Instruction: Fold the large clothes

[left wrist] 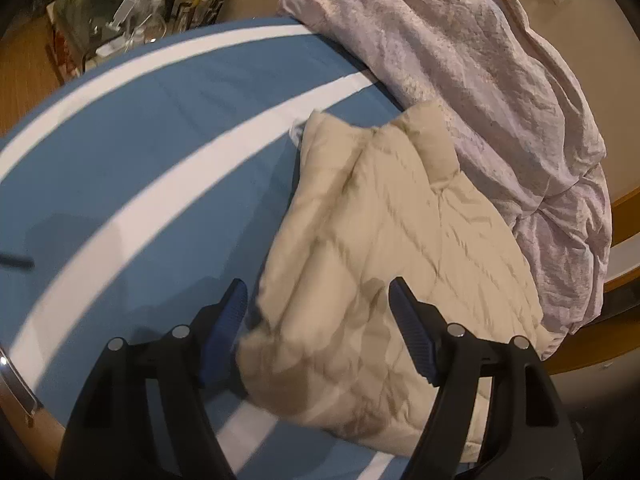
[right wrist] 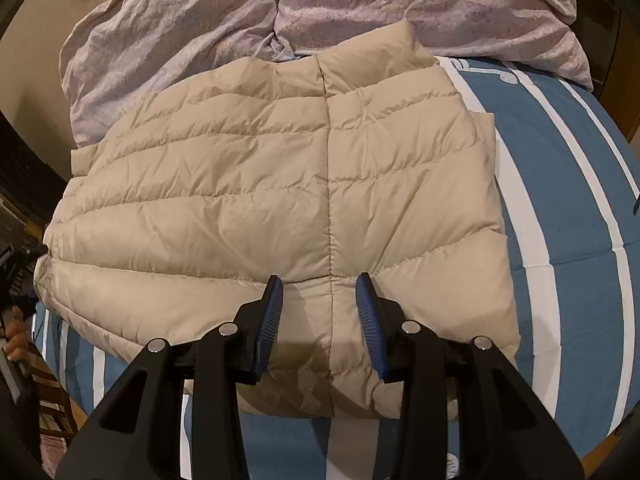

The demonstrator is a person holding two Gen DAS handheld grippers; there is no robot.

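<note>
A folded beige puffer jacket [right wrist: 280, 200] lies on the blue-and-white striped bedsheet [right wrist: 568, 184], its collar toward twelve o'clock beside a crumpled pink duvet [right wrist: 360, 4]. The left gripper [left wrist: 316, 288] and right gripper [right wrist: 320, 282] hover with jaws apart, holding nothing.

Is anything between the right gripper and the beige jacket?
Nothing visible. The right gripper hangs open directly over the near hem of the jacket, which lies uncovered on the striped bed sheet.
</note>
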